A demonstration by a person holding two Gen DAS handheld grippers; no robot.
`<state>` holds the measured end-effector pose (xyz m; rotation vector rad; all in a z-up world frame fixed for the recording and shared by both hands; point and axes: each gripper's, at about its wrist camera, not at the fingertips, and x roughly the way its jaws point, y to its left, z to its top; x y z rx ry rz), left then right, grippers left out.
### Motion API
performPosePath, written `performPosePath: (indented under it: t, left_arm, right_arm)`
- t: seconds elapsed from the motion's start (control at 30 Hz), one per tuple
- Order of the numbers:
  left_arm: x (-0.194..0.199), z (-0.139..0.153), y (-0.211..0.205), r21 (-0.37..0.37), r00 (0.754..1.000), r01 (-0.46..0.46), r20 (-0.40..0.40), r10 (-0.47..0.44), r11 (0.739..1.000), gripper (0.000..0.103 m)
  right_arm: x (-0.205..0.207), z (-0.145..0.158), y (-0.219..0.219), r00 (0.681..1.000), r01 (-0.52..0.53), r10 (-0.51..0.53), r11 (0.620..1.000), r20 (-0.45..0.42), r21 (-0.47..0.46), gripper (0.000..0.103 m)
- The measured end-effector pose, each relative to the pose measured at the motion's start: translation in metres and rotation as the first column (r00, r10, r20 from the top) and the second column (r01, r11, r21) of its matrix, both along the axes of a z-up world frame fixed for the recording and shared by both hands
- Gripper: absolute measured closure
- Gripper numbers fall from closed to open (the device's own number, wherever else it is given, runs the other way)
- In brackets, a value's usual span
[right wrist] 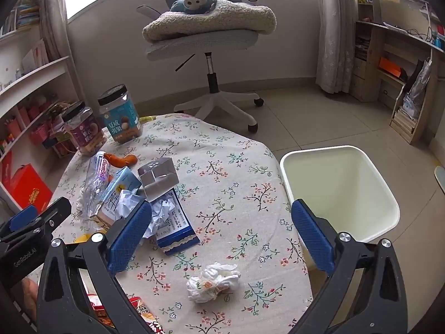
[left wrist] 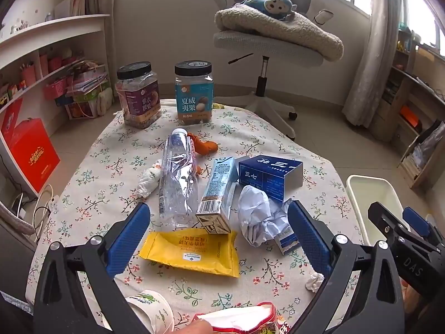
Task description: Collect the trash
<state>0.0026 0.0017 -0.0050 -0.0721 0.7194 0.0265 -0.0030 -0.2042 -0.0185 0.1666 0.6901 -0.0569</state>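
On the counter (right wrist: 222, 167) with the flowered cloth, we are holding both tools above the trash, and nothing is collected yet, as far as we are judging: the white bin (right wrist: 342, 192) beside the counter's right edge is looking empty. Our left gripper (left wrist: 219, 239) is keeping its jaws fully released, with nothing between them except the air over the yellow wrapper (left wrist: 192, 253). The wrapper is lying flat just ahead of these jaws, its long axis running across, from one pad toward the other. Behind it the clear bottle (left wrist: 178, 178) and the milk carton (left wrist: 217, 192) are lying lengthwise, pointing away from us, and the crumpled paper (left wrist: 258, 214) is touching the blue box (left wrist: 271, 174).

Our right gripper (right wrist: 222, 233) is also standing wide released and grasping nothing. The white tissue ball (right wrist: 212, 281) is lying alone, slightly below and between its pads, well apart from the pile on the left. The bin is just to the right of this hand, so we are thinking the right hand is the nearer one for the tissue, while the left is nearer to the wrapper. For the wrapper, the jaws are probably needing a turn, because closing along its long side is only sliding over it.
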Motion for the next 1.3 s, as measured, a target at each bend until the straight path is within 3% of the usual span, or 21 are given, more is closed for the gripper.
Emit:
performPosePath:
  t: [1.3]
  left_arm:
    - [-0.0004,0.0002,0.0007,-0.003,1.000,0.000,0.000,0.000,1.000,0.007]
  right_arm:
    - [0.0001,-0.0028,-0.0005,1.000,-0.002,0.002,1.000,-0.006,0.009,0.007]
